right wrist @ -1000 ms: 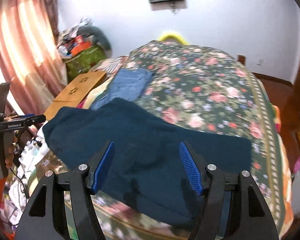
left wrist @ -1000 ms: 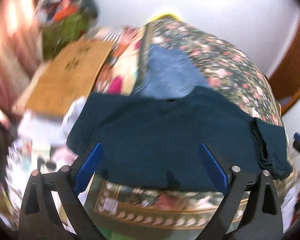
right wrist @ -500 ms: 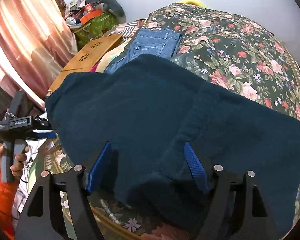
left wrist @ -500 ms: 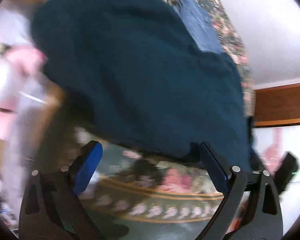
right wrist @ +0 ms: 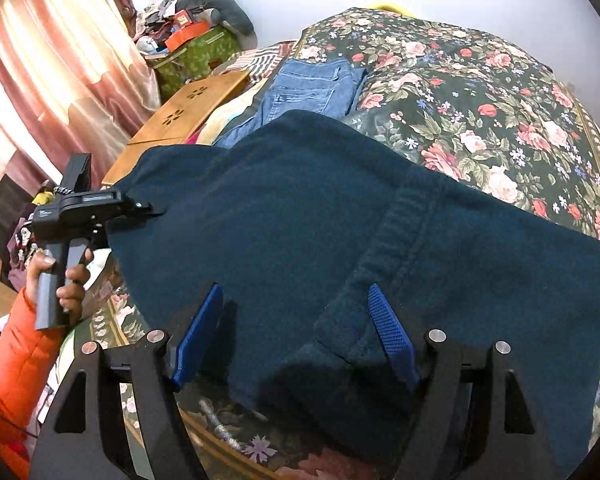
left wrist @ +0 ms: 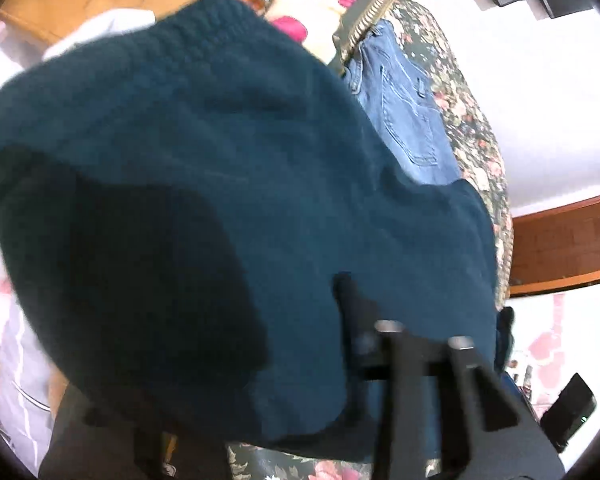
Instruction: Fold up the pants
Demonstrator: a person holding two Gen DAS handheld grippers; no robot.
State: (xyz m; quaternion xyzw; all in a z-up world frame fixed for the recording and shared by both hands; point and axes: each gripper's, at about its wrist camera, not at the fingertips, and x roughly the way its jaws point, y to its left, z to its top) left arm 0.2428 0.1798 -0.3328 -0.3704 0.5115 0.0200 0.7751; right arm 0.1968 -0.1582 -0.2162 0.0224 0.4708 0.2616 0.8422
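Dark teal pants (right wrist: 320, 216) lie spread across the floral bed. In the right wrist view my left gripper (right wrist: 150, 210) is shut on the pants' left edge, held by a hand in an orange sleeve. In the left wrist view the pants (left wrist: 220, 184) fill the frame and drape over the fingers, hiding the tips. My right gripper (right wrist: 296, 332) is open, its blue pads either side of the pants' near edge with the ribbed waistband (right wrist: 396, 236) between them.
Folded blue jeans (right wrist: 312, 88) lie further back on the floral bedspread (right wrist: 480, 92). A wooden lap table (right wrist: 188, 108) sits left of the bed, with a cluttered green box (right wrist: 196, 52) and pink curtains (right wrist: 48, 68) behind.
My left gripper has moved onto the pants' left edge and closed on it. My right gripper has moved lower and closer to the near edge, still open.
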